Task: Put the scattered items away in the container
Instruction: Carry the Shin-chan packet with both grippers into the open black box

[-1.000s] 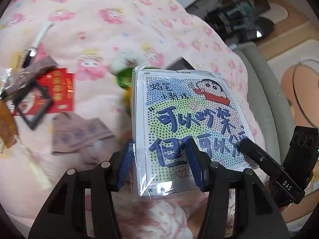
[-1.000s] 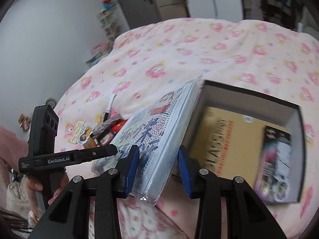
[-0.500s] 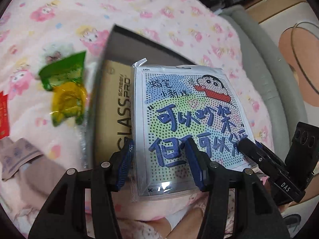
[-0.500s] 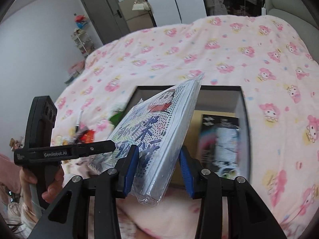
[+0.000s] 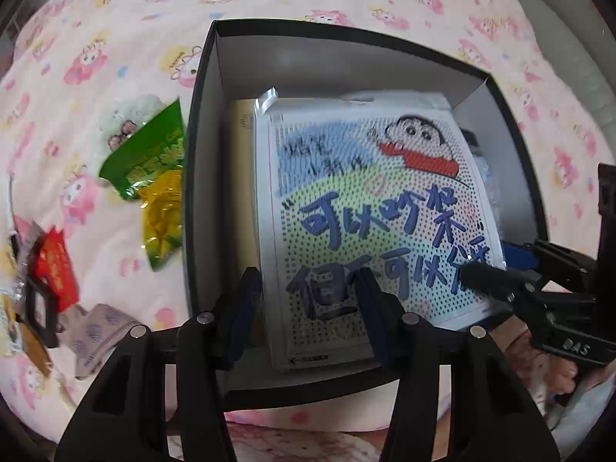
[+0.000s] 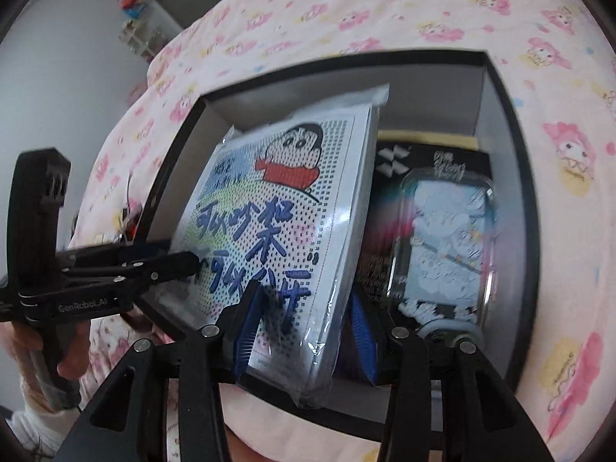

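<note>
A cartoon bead-art pack [image 5: 365, 192] in clear plastic sits tilted inside the black box [image 5: 204, 115], above a beige carton [image 5: 240, 177]. My left gripper [image 5: 308, 277] has the pack's lower edge between its jaws, which are closing, and its pads touch the pack. My right gripper [image 6: 304, 296] straddles the pack [image 6: 277, 200] at its other edge. Its jaws are opening, and a gap shows at the right pad. Each gripper shows in the other's view: the left gripper [image 6: 179, 254] and the right gripper [image 5: 489, 261].
A black blister pack [image 6: 446, 231] with a pale blue figure lies in the box [image 6: 512, 192]. Left of the box on the pink bedspread lie a green packet [image 5: 146, 154], a yellow packet [image 5: 161, 219], a red envelope [image 5: 54, 273] and a grey patterned cloth [image 5: 100, 331].
Both grippers carried the pack from over the bedspread to the box and lowered it inside. The right jaws have spread wider around it.
</note>
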`<state>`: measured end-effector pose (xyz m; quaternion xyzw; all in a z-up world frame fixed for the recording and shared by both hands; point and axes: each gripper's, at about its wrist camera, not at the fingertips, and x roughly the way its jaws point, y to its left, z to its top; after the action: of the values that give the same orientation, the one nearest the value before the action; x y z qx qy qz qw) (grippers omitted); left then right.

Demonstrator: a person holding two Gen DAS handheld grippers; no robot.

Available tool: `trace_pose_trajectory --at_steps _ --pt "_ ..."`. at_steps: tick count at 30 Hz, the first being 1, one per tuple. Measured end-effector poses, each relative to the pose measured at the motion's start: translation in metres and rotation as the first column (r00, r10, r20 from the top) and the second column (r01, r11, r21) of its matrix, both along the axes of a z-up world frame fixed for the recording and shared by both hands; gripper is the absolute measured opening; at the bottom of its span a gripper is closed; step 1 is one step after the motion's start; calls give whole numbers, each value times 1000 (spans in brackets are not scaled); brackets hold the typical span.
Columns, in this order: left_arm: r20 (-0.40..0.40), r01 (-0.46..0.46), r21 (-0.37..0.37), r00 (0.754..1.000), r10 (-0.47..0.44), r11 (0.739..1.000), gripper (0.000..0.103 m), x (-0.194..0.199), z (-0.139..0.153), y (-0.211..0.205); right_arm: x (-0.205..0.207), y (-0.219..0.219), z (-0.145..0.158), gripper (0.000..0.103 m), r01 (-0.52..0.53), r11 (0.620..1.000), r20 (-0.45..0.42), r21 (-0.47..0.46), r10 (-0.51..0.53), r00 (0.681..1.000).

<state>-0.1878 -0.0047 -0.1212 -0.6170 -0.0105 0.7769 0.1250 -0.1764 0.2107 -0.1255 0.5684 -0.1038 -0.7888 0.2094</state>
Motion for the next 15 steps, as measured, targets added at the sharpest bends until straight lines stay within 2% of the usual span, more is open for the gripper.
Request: trace_pose_trajectory --at_steps 3,7,8,12,15 --pt "7 -1 25 1000 0 1000 51 0 3 -1 1 -5 -2 43 -33 999 9 20 33 999" --pt "-19 -3 83 1000 4 997 51 -3 10 -3 -7 -4 12 43 -22 997 -50 72 25 998" --pt "-23 -10 88 1000 12 996 48 -6 10 -2 -13 -5 15 43 -21 996 -57 84 26 998" --pt "-47 -19 66 999 22 998 40 -25 8 11 -38 -18 18 42 11 977 -127 211 17 992" --pt "-48 -39 64 998 42 997 37 -34 3 16 -52 -33 6 34 2 962 -113 274 30 993"
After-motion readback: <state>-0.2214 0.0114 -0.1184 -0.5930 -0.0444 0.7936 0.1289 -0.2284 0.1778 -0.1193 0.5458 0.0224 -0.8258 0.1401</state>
